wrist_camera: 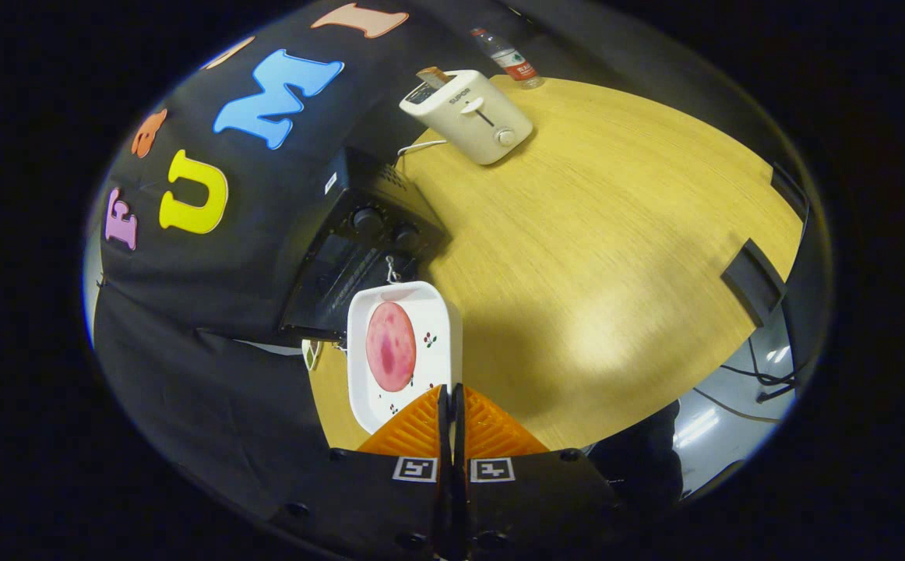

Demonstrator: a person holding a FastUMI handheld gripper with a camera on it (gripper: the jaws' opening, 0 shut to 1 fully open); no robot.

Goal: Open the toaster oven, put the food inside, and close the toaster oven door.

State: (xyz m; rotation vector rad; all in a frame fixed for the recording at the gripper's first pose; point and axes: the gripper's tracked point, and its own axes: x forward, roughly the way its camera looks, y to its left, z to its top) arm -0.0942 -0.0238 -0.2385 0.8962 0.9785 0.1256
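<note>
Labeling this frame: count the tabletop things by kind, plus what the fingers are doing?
Black toaster oven: 1
White pop-up toaster: 1
Clear plastic bottle: 1
White square plate with pink round food slice: 1
Total: 4
Gripper fingers pinch the plate's rim.

Glossy white plate [437, 327] over matt wood-grain table [608, 234].

I count one black toaster oven [359, 249]; one white plate [404, 352] bearing one pink slice of meat [390, 347]; one white pop-up toaster [468, 115]; one water bottle [508, 58]; my two fingers [421, 421] pinch the plate's rim.
</note>
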